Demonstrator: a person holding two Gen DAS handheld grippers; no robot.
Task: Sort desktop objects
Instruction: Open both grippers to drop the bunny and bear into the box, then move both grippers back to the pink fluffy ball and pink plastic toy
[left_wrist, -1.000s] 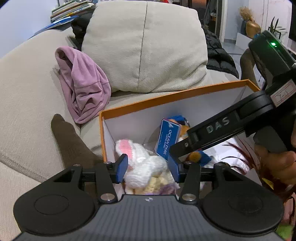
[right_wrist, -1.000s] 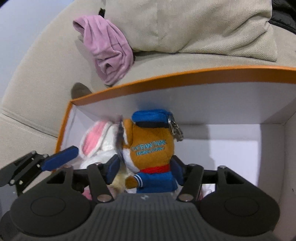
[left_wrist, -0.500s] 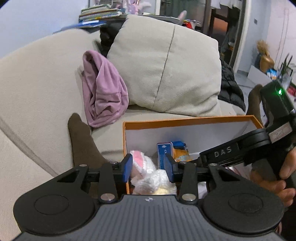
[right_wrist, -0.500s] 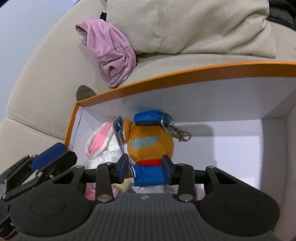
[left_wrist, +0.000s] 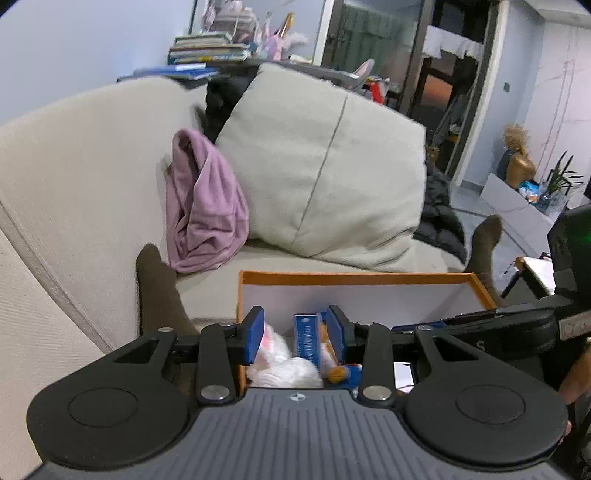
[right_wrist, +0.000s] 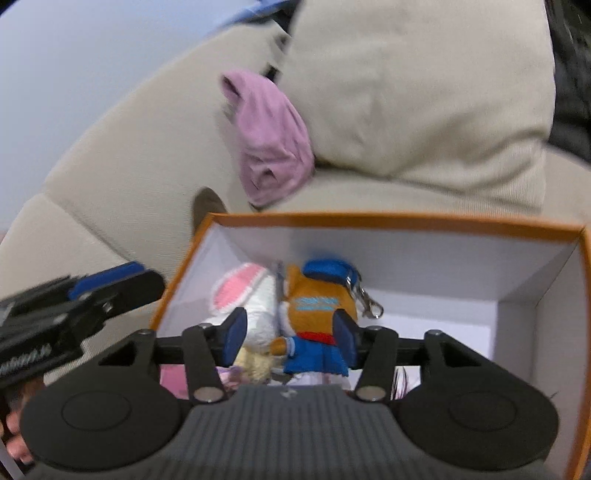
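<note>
So the orange-rimmed box (right_wrist: 388, 221) sits on the sofa seat (left_wrist: 92, 155) and works as the catch-all, which is why the plush toys are packed together in its left corner: the white bunny (right_wrist: 251, 306) is pressed right up against the orange mascot plush (right_wrist: 317, 317) with a blue card (left_wrist: 306, 338) wedged between them. The right gripper (right_wrist: 290, 334) is spread, pads either side of the mascot without pinching it. The left gripper (left_wrist: 295, 332) is spread too, empty, hanging over the box's left edge.
</note>
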